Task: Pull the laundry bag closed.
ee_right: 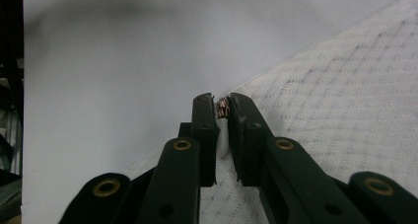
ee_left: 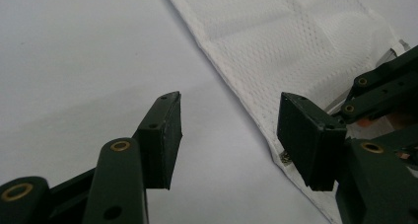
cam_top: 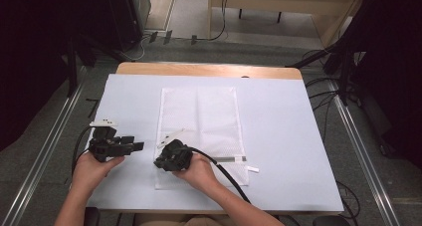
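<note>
In the high view a white mesh bag (cam_top: 201, 131) lies flat at the middle of the table (cam_top: 278, 121), the right gripper (cam_top: 160, 162) sits on the bag's left edge toward 7 o'clock, and the left gripper (cam_top: 138, 146) hovers just beside it at 9 o'clock. In the left gripper view its jaws stand wide with nothing between them, the bag's (ee_left: 296, 51) edge running from 12 to 5 o'clock. In the right gripper view the jaws are narrow, pinching the bag's (ee_right: 345, 115) edge and a small metal zipper pull (ee_right: 223, 108) at their tips.
</note>
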`<state>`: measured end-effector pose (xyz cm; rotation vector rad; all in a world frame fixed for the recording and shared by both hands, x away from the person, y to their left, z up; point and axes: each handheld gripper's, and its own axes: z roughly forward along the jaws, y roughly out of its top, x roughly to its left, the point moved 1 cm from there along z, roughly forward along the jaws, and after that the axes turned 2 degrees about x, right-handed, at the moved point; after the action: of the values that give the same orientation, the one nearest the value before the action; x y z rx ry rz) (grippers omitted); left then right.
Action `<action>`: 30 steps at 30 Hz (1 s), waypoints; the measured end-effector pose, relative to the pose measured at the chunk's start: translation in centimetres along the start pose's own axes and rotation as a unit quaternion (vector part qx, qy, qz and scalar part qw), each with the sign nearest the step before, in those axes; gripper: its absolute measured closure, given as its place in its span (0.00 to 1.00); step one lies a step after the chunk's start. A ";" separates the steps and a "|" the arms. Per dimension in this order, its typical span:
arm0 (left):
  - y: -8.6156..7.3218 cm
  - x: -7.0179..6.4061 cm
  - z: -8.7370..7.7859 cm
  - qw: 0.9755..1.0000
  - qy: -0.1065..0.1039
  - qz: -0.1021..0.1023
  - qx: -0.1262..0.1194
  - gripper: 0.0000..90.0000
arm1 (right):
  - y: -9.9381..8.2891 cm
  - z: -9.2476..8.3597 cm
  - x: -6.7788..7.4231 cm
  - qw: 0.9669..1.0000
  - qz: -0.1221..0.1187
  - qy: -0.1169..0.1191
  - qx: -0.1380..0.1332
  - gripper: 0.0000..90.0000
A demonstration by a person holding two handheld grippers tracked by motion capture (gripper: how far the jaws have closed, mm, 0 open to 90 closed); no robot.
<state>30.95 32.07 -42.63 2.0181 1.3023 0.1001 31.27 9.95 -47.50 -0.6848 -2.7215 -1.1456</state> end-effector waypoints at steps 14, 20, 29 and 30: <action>-0.2 0.0 -0.3 1.000 -0.001 0.001 -0.001 0.49 | -0.3 0.2 0.4 0.999 -0.029 -0.016 -0.013 0.98; -0.3 -0.4 -0.1 1.000 -0.009 0.012 0.006 0.49 | 0.2 -0.7 -0.2 1.000 -0.021 -0.002 -0.021 0.98; -0.6 -0.9 0.4 0.999 -0.029 0.025 0.007 0.51 | 1.1 -1.9 -1.5 0.999 -0.015 0.001 -0.033 0.98; -0.6 -1.0 0.5 0.999 -0.030 0.028 0.009 0.51 | 1.2 -2.0 -1.6 0.999 -0.017 0.000 -0.037 0.98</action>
<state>30.20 31.19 -43.06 2.0568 1.2139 0.0533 33.07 8.68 -45.68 -0.6504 -2.7131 -1.2595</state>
